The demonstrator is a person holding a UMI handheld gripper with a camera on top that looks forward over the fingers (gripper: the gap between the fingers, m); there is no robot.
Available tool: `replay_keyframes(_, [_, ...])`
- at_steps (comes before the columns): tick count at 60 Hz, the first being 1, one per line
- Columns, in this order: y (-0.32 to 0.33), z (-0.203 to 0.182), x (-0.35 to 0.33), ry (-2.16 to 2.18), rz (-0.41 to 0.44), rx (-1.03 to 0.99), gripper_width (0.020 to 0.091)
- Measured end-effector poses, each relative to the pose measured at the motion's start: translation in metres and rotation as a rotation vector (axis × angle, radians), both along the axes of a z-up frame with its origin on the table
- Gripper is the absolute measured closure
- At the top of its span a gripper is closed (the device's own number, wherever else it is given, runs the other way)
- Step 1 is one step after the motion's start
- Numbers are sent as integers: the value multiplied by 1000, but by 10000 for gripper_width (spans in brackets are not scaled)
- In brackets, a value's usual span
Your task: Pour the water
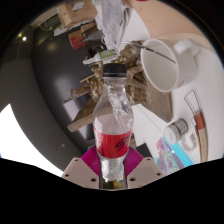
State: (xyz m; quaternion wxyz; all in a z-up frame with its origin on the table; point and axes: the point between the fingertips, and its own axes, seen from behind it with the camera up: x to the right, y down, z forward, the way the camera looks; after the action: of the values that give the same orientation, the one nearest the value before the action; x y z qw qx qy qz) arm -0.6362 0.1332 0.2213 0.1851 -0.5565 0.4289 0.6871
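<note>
**Bottle gripped, tipped toward the cup**

Fingers (113,172) are closed on a clear plastic bottle (112,125) at bottom centre of the frame. Both purple pads press its lower body, no gap visible on either side. Grip sits low on the bottle, probably so the neck stays free to swing over a rim.

Bottle runs up the middle of the frame, neck pointing away from the camera. Red label band around its lower half. Cap looks off, but I can't confirm; water level inside isn't readable either.

A white cup (172,66) sits at upper right, just beyond and right of the bottle mouth, open side facing the camera. Likely the pour target. Mouth is near the rim, not yet over it as far as I can judge; no stream visible.

Scene looks rolled, desk (25,140) surface at lower left running diagonally, so the bottle is probably being tilted toward the pour.

Clutter on the desk: a small white item at right (178,128), a pale blue bit at lower right (180,155), boxes at upper centre (100,35). Too small to identify.

Risk: mouth misaligned, spill beside the cup.
</note>
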Motion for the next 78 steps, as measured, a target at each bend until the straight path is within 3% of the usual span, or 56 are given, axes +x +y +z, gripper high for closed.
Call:
replay_keyframes(10, [0,40,36,-458,21,291,838])
replay_keyframes(18, [12,84,109,-817,-81,496,839])
replay_keyframes(27, [38,90,201,-1192,-187,583,835])
replay_keyframes(35, [60,49,290,-1572,-214,571,836])
replay_keyframes(45, [64,-38,365,-1830,-127,493,838])
replay_keyframes(56, [60,-114,392,-1926,-45,447,836])
replay_keyframes(67, [58,-153,396,-1920,-27,414,833])
replay_keyframes(72, [61,-150,396,-1923,-64,430,830])
replay_keyframes(78, [61,-150,397,-1918,-86,429,747])
